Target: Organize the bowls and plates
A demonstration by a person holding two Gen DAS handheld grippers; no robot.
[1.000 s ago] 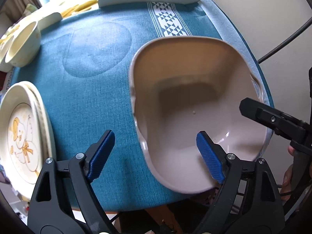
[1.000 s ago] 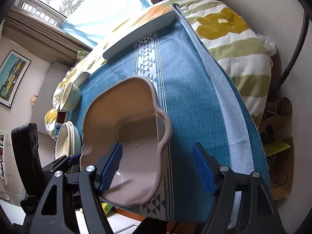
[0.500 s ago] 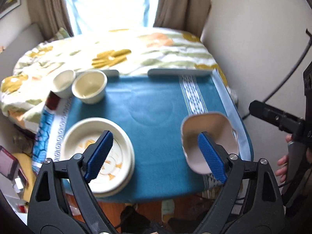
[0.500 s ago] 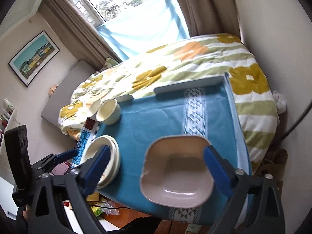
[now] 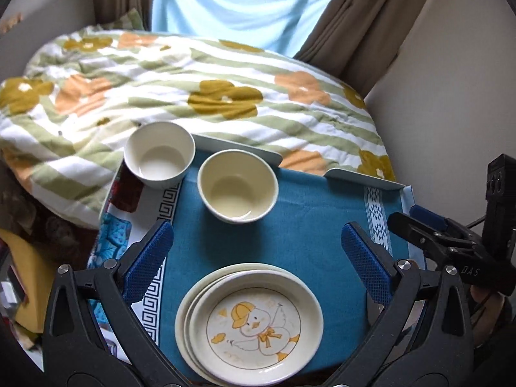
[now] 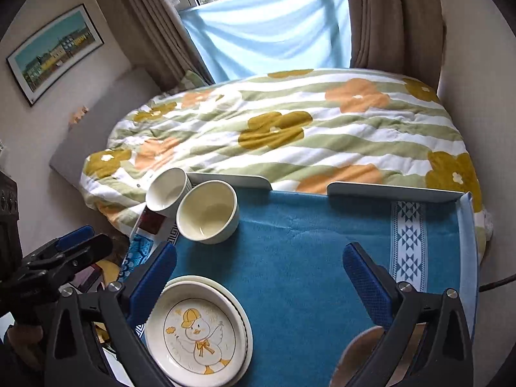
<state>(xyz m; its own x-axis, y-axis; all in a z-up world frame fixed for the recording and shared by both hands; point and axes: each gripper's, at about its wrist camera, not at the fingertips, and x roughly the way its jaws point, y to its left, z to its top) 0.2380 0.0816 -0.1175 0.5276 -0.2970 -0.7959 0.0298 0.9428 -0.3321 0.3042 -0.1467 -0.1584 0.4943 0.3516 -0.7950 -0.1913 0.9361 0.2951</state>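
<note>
A stack of cream plates with a duck picture (image 5: 254, 322) lies at the near edge of the blue tablecloth (image 5: 306, 213); it also shows in the right wrist view (image 6: 198, 330). A cream bowl (image 5: 238, 185) and a white bowl (image 5: 159, 154) stand side by side at the far left. A beige square bowl (image 6: 364, 354) peeks in at the near right, behind my right gripper's finger. My left gripper (image 5: 256, 258) is open and empty above the plates. My right gripper (image 6: 259, 277) is open and empty above the cloth.
A bed with a flowered quilt (image 6: 290, 135) lies beyond the table. White raised rails (image 6: 393, 190) line the table's far edge. A wall (image 5: 451, 96) stands close on the right. Clutter (image 5: 19, 258) sits on the floor at the left.
Both grippers have pulled up and back from the beige square bowl and swung left. The plates and the two round bowls now fill the views.
</note>
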